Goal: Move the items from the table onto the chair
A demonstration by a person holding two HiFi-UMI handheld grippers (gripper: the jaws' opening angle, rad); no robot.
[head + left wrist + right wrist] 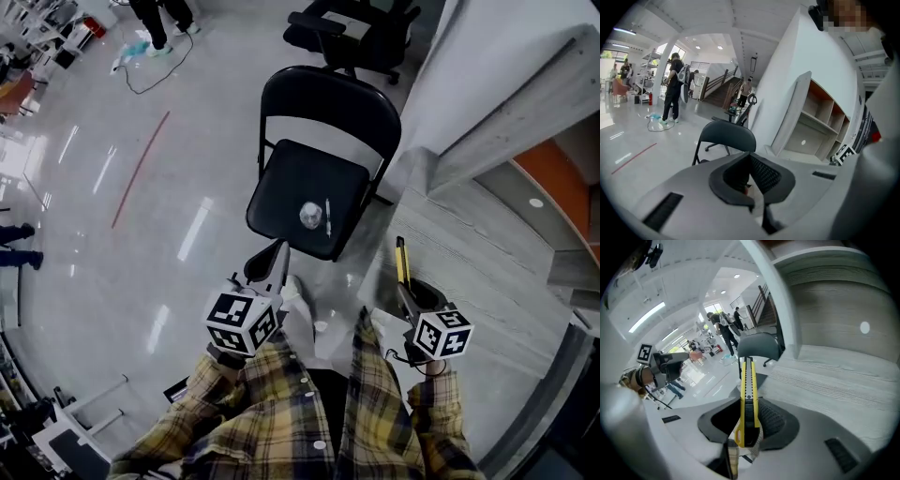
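One camera overhead, two riding low
The head view looks steeply down from above; each gripper view looks forward along its own jaws. All three take in the black folding chair (314,178) (727,135) (758,347), near ahead.

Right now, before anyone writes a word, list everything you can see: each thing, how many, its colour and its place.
folding chair: one, black, on the glossy floor ahead
small round thing: one, pale, on the chair seat
thin stick-like thing: one, pale, on the seat beside it
utility knife: one, yellow and black, between the right gripper's fingers
whitish thing: one, kind unclear, between the left gripper's fingers
office chair: one, black, behind the folding chair
floor line: one, red, left of the folding chair
left gripper: grey, shut on the whitish thing
right gripper: grey, shut on the utility knife
sleeves: two, yellow plaid, nearest the camera
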